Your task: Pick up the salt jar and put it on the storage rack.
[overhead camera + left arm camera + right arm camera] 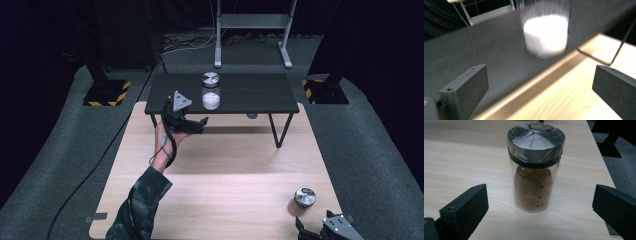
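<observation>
The left gripper (192,124) holds its fingers wide, empty; the white-powder jar (546,35) stands upright ahead of them on the black shelf (250,92). The right gripper (541,215), fingers equally wide, faces the brown-powder jar (535,167) upright on the tabletop (461,157), centred just ahead between them.

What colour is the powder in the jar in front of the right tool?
Reddish-brown powder, seen best in the right gripper view.

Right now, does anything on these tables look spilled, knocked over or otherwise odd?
Nothing stands out. The jar of white powder stands upright on the black shelf, and the jar of brown powder stands upright on the wooden table, lid closed under clear film. Nothing looks spilled.
</observation>
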`<state>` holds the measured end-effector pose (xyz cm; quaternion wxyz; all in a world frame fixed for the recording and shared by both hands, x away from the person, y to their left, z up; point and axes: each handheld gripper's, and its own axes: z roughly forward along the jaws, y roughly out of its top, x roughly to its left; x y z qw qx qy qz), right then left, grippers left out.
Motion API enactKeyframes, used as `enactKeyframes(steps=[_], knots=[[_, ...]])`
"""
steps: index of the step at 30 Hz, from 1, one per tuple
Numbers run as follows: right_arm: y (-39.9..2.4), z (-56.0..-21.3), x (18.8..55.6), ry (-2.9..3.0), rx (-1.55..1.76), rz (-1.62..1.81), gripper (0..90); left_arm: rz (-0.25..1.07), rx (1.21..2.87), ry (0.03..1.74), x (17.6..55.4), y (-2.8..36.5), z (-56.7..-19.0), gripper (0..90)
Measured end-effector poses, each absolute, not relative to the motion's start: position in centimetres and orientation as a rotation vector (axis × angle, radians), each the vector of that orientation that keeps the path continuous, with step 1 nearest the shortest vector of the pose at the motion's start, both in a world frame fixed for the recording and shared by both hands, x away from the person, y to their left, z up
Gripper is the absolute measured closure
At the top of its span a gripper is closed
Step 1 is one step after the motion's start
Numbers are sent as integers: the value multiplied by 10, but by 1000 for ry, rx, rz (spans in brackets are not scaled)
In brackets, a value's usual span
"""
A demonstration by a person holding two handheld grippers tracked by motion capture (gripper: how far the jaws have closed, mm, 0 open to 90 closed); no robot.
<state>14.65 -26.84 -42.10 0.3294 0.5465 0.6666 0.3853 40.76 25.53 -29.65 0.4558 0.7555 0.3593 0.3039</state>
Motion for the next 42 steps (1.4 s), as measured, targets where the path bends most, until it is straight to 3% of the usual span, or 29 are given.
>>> enactKeyframes(steps=[7, 22, 32, 42], knots=[[-267, -421, 147, 1746, 1432, 1001, 0, 745, 1819, 1015, 362, 293, -349, 25], [-263, -422, 151, 1767, 1429, 988, 0, 744, 1904, 1232, 298, 314, -434, 2], [-264, -422, 150, 1762, 1433, 984, 0, 701, 1905, 1301, 284, 334, -445, 2], [-263, -423, 151, 1771, 1419, 989, 0, 714, 2012, 1286, 287, 323, -440, 2]])
